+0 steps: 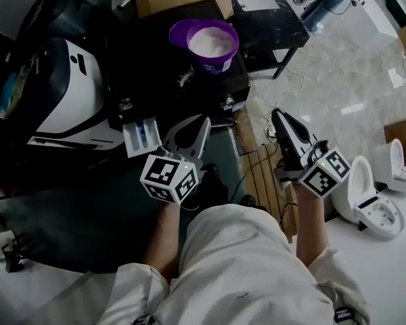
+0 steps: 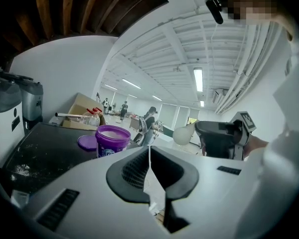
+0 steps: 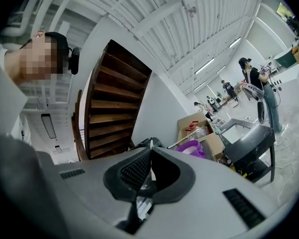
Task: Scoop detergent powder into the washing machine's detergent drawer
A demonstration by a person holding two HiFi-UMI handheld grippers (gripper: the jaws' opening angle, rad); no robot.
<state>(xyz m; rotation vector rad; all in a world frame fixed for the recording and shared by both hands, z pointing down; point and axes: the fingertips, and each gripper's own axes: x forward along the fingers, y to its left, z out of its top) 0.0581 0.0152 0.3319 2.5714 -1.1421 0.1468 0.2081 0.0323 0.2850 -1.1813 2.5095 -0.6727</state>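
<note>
At the far left stands the washing machine (image 1: 68, 103), with its detergent drawer (image 1: 141, 136) pulled out toward the person, most likely so powder can be tipped straight in. Just right of the drawer hovers the left gripper (image 1: 189, 133), its claw closed to a thin seam with nothing between the tips. Beyond it, on a black top (image 1: 149, 80), sits the purple tub (image 1: 213, 46) of white detergent powder, its lid (image 1: 181, 32) off and lying beside it so the powder is within reach. No scoop can be made out. Further right, over the wooden slats (image 1: 260, 171), the right gripper (image 1: 286, 128) is likewise pinched shut and empty. Scooping does not seem to have begun. The tub's label is too small to read, and no other writing is legible
</note>
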